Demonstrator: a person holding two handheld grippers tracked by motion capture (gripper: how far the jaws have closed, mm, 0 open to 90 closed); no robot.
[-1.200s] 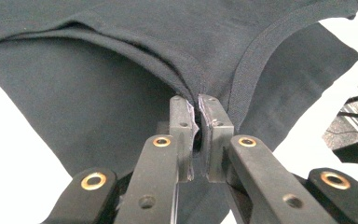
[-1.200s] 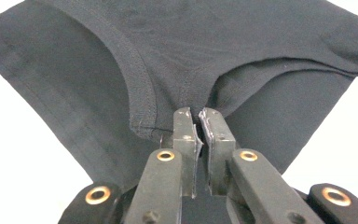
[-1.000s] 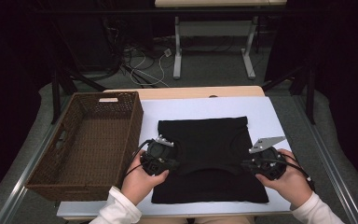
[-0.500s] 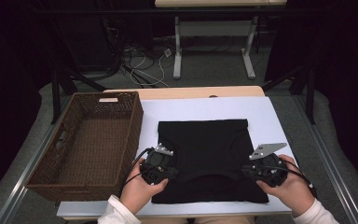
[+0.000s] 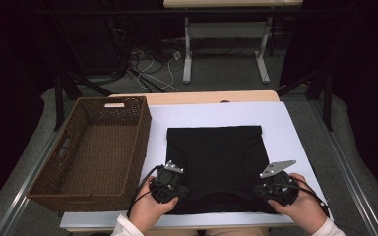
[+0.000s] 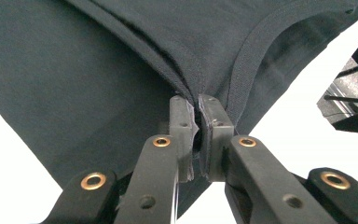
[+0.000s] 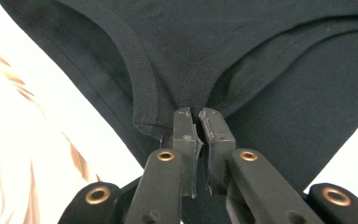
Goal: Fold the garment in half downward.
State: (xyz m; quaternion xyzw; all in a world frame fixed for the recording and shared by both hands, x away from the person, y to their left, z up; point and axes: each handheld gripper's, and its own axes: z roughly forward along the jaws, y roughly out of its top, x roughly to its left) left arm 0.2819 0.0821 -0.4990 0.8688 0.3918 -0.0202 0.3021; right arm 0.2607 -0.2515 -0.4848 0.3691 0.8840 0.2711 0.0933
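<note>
A black garment (image 5: 215, 162) lies folded on the white table top (image 5: 295, 132). My left gripper (image 5: 170, 182) sits at its near left corner, shut on a pinch of the cloth; in the left gripper view the pads (image 6: 182, 116) clamp the garment (image 6: 98, 70) by a stitched seam. At the near right corner my right gripper (image 5: 275, 187) is shut on the fabric too, and in the right gripper view its pads (image 7: 186, 123) pinch the garment (image 7: 242, 51) beside a hemmed curved edge. Both hands hold the grippers low over the table.
A brown wicker basket (image 5: 59, 169) stands to the left of the garment, close to my left gripper. The table's front edge (image 5: 202, 220) runs just below both hands. Behind the table stand desk legs (image 5: 188, 49) and cables on the floor.
Both grippers have sunk toward the table and drawn nearer the front edge, bringing the garment's near corners down with them. Their jaws stay shut on the cloth.
</note>
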